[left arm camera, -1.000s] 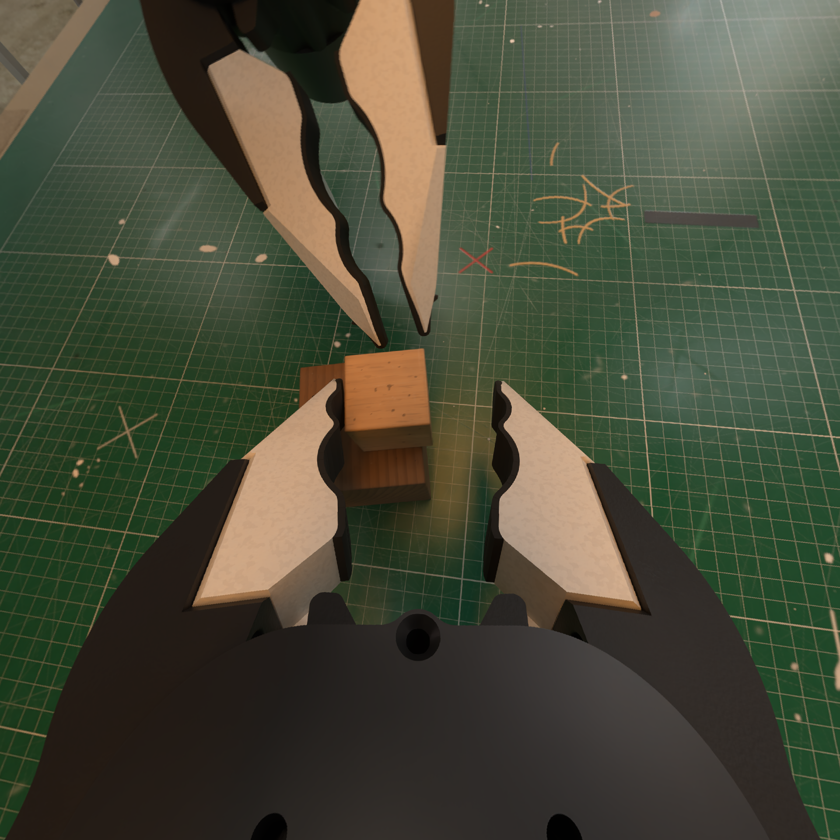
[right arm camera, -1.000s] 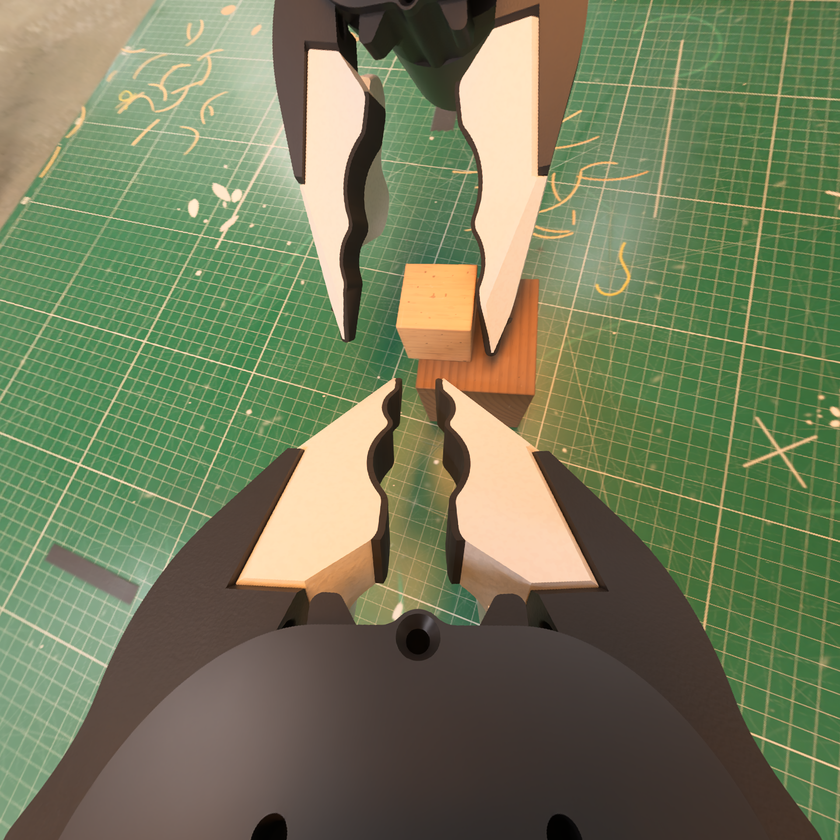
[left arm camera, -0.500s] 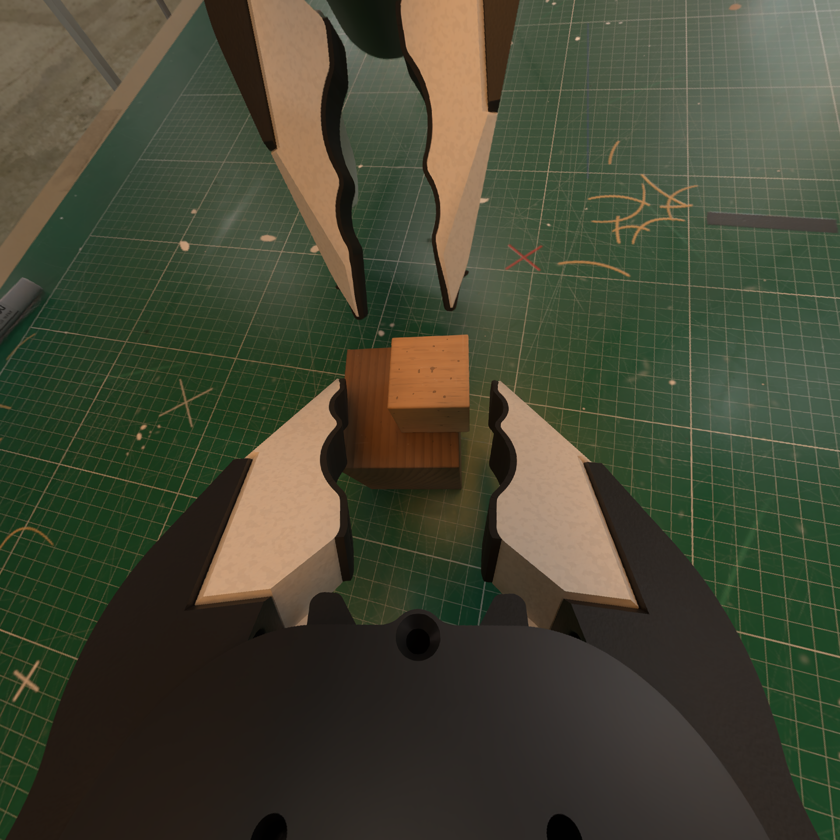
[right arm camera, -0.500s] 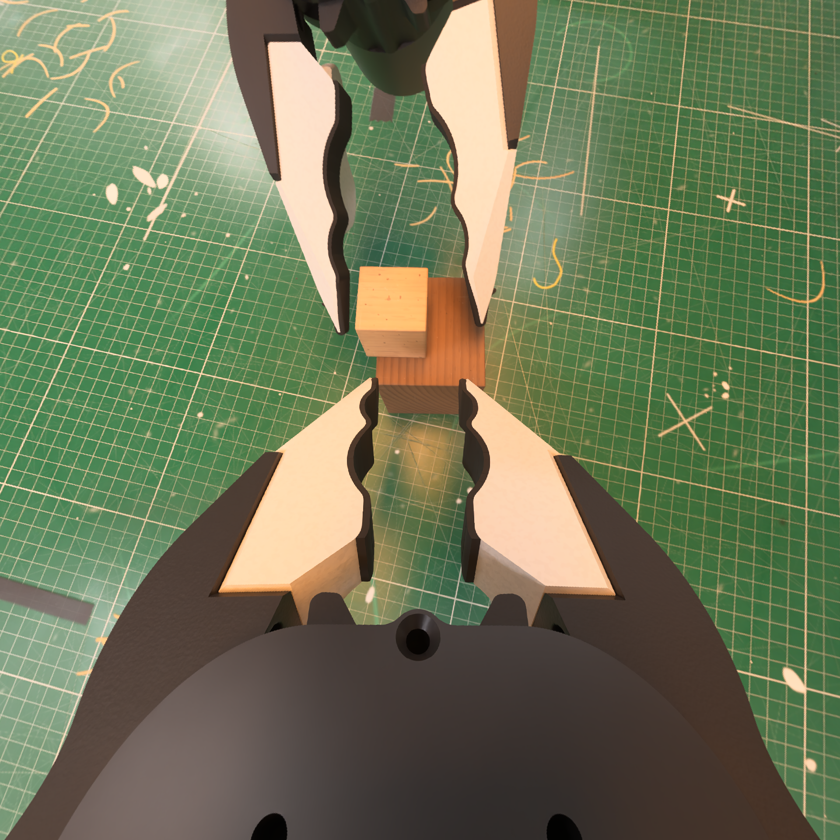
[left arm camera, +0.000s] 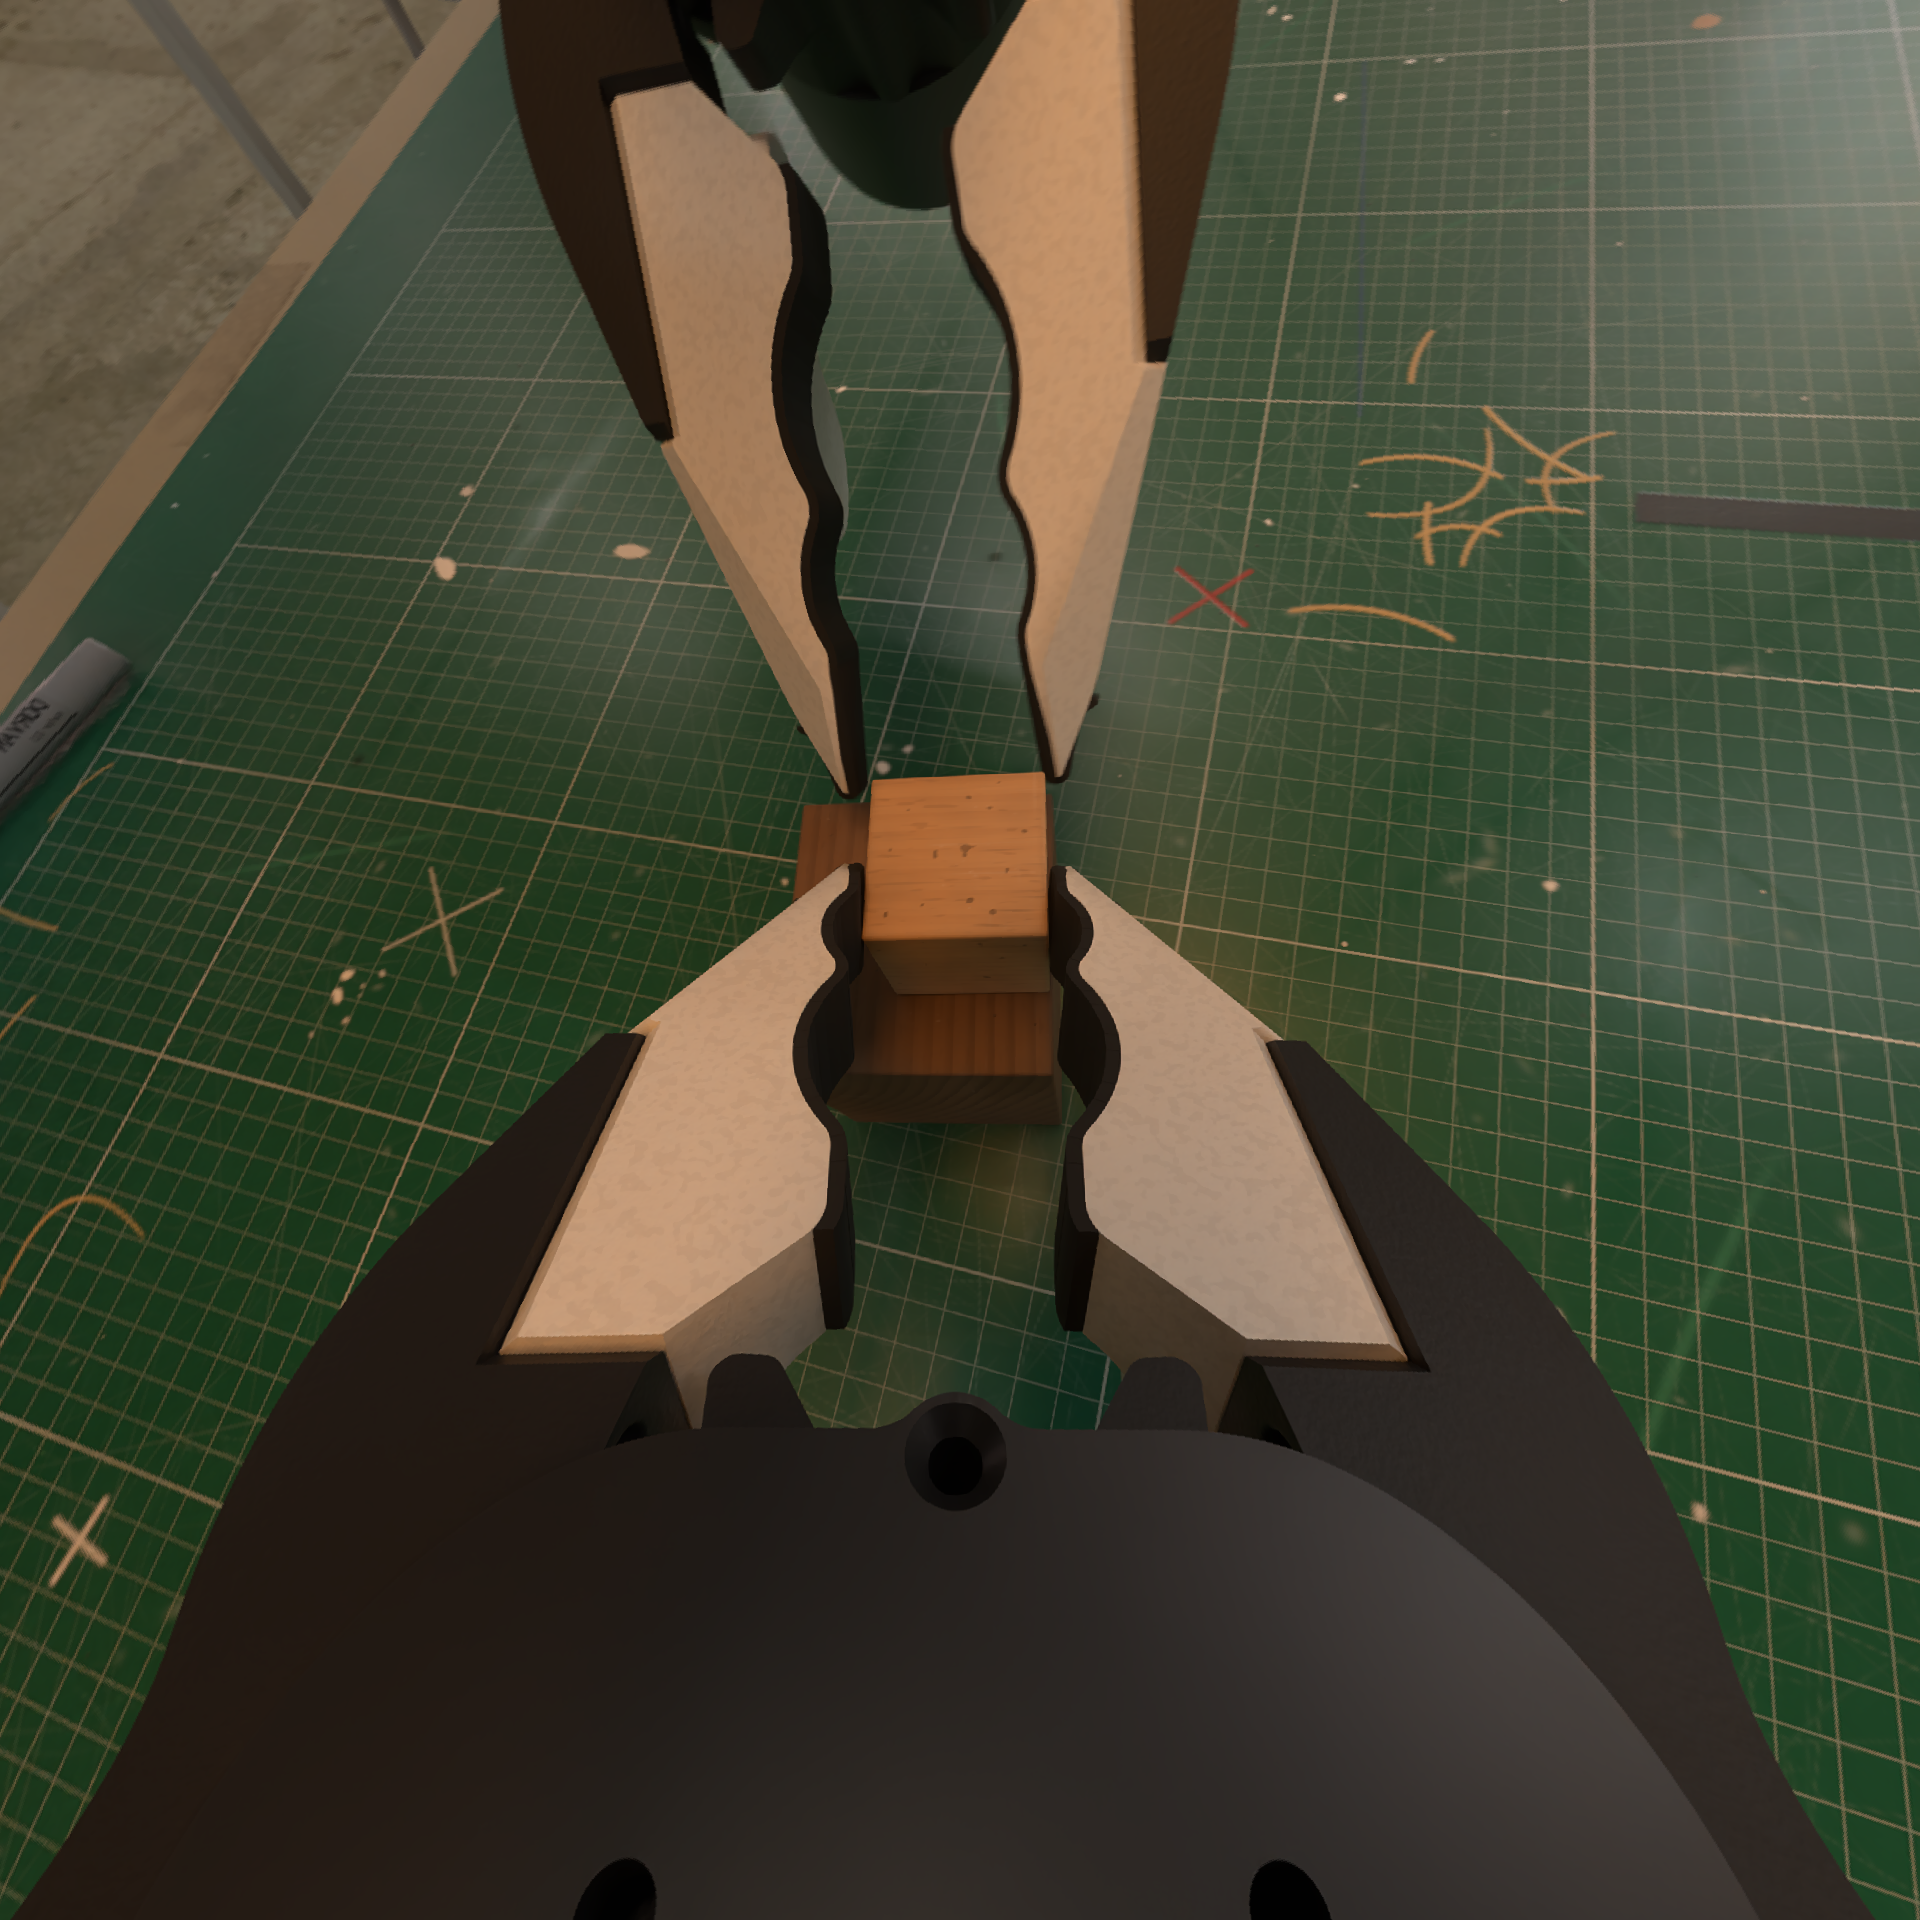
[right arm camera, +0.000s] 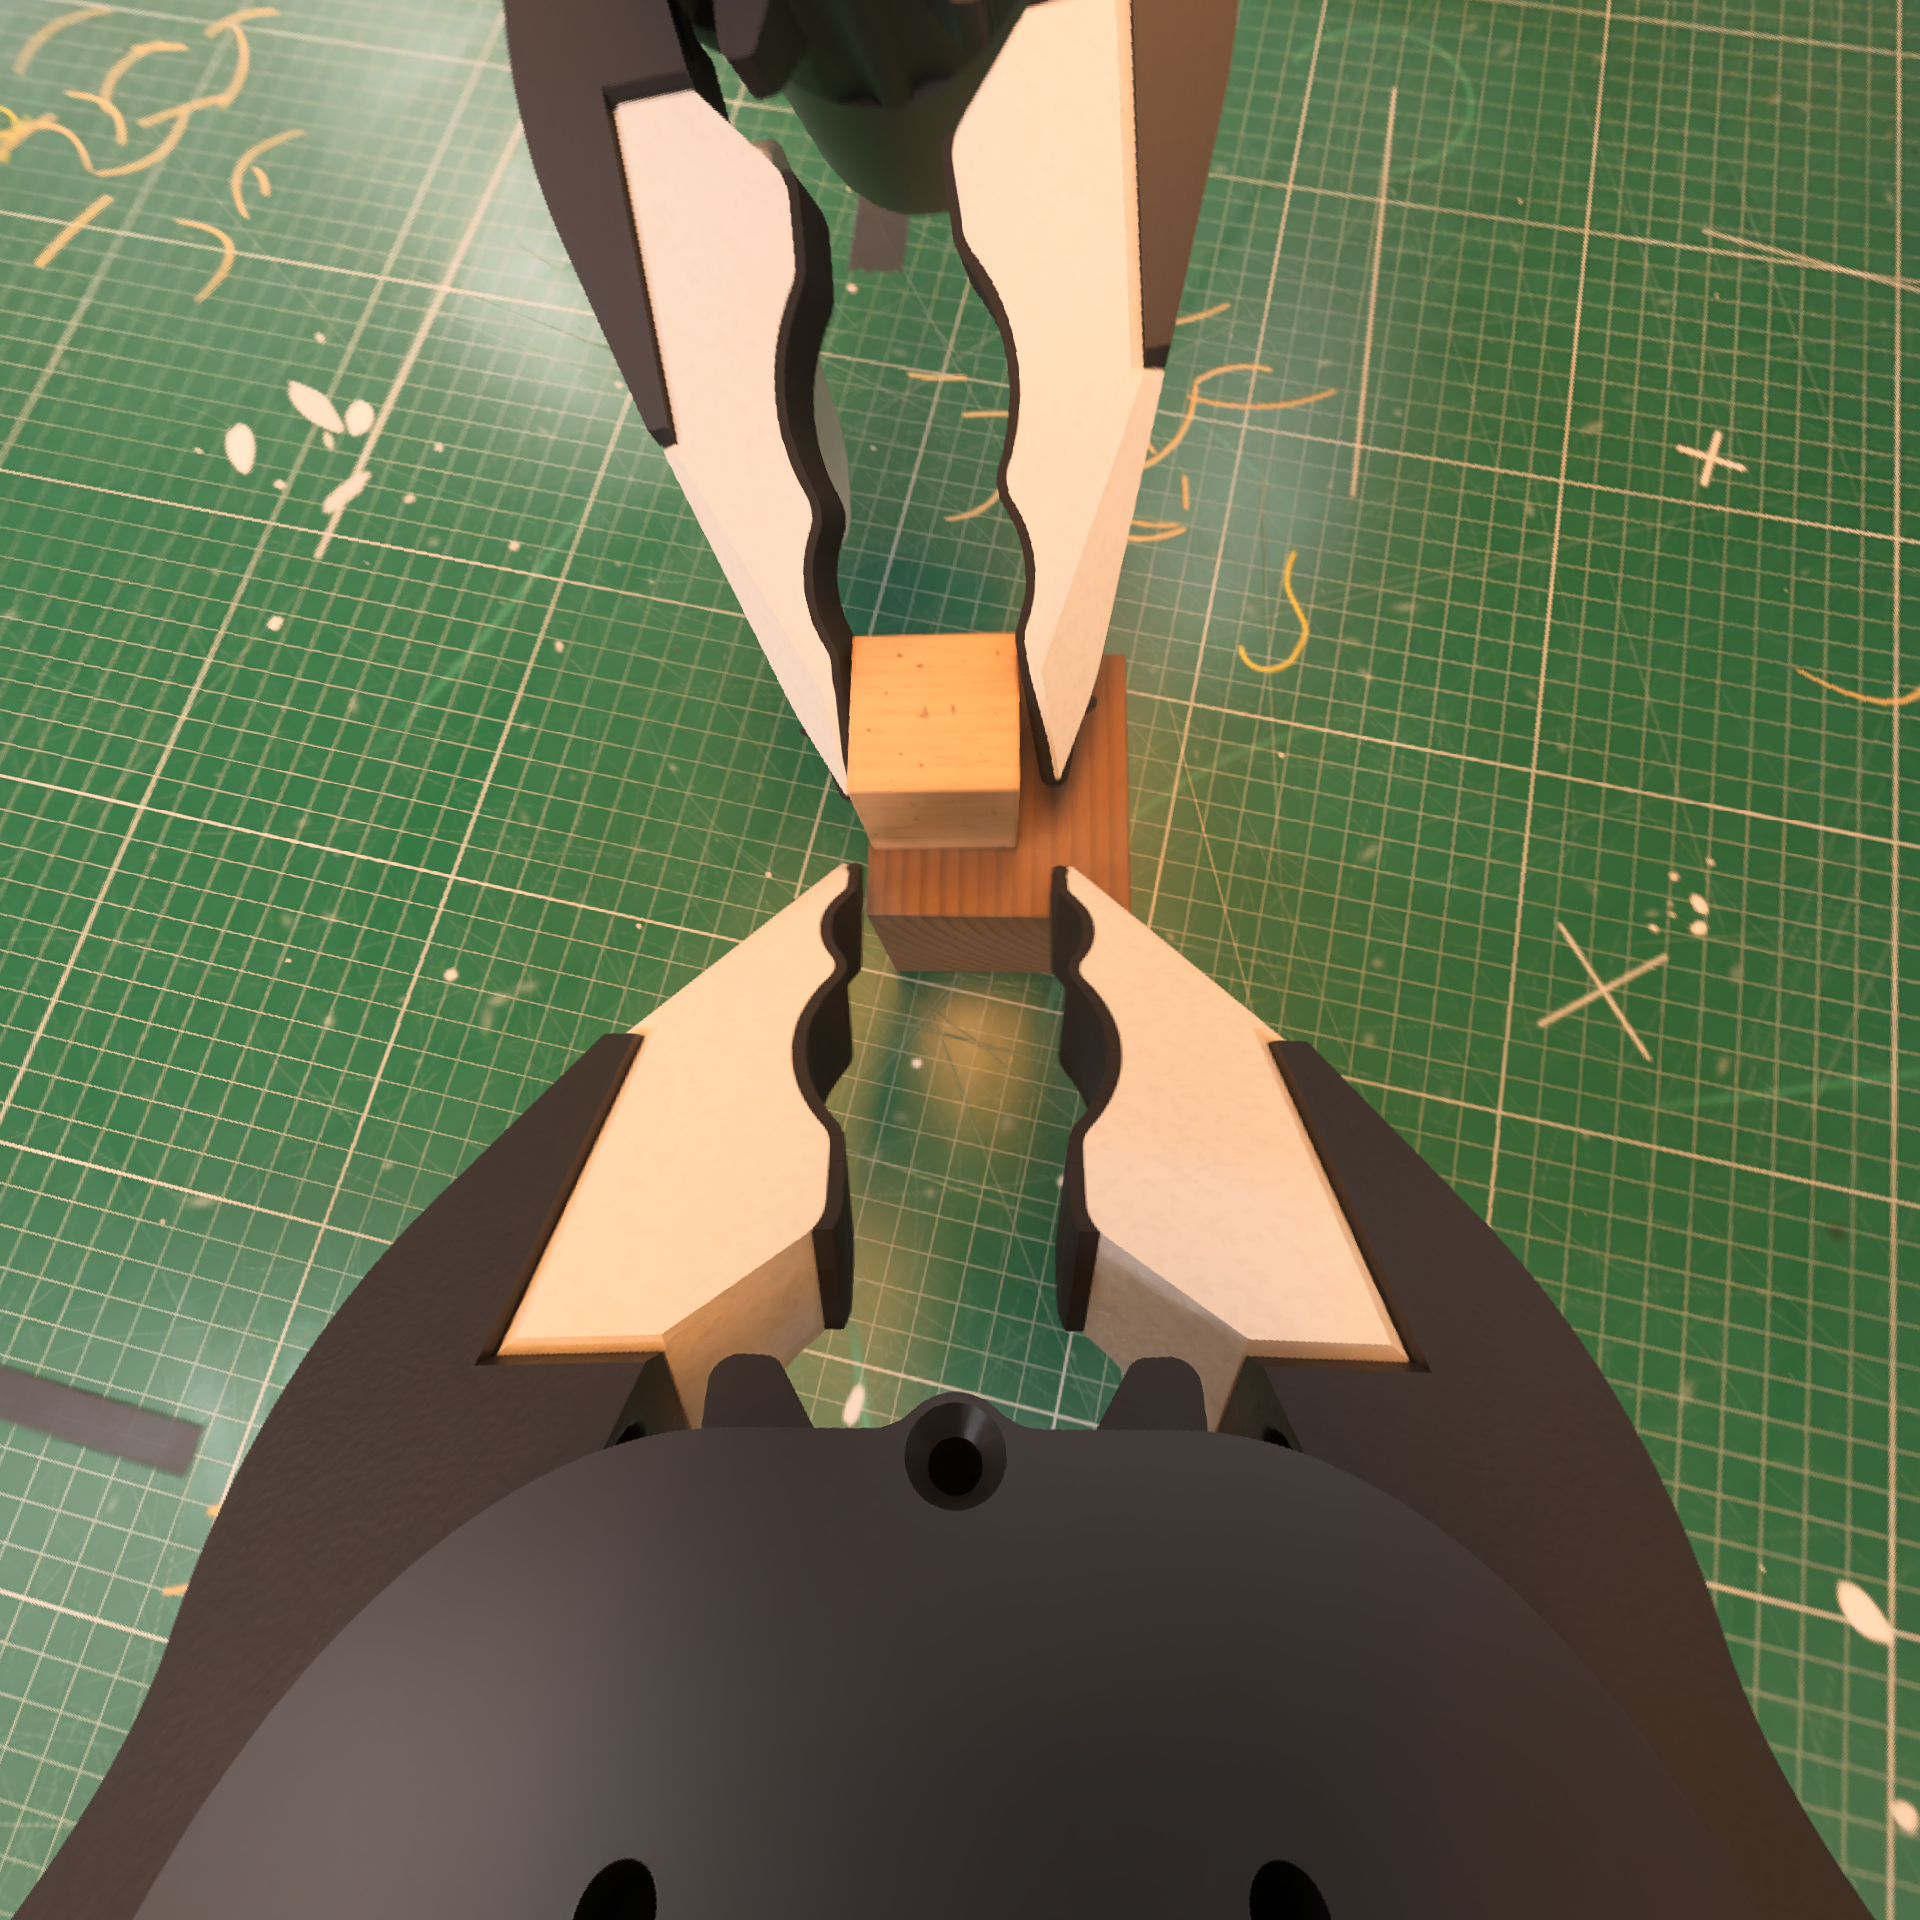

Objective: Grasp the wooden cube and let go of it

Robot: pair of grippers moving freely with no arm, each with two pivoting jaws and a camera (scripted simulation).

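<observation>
A light wooden cube sits on a darker wooden block on the green cutting mat. My left gripper is shut on the cube, one fingertip on each side. The right wrist view shows the same: the left gripper comes down from the top and clamps the cube. My right gripper is partly open and holds nothing. Its tips are at the near edge of the dark block. In the left wrist view it stands just behind the cube.
A grey marker lies at the mat's left edge, with the table edge and floor beyond. A black tape strip lies at the right, also shown in the right wrist view. Wood shavings lie scattered.
My left gripper moved forward over the block and closed its fingers on the cube. My right gripper opened from nearly shut and came closer to the block from the other side.
</observation>
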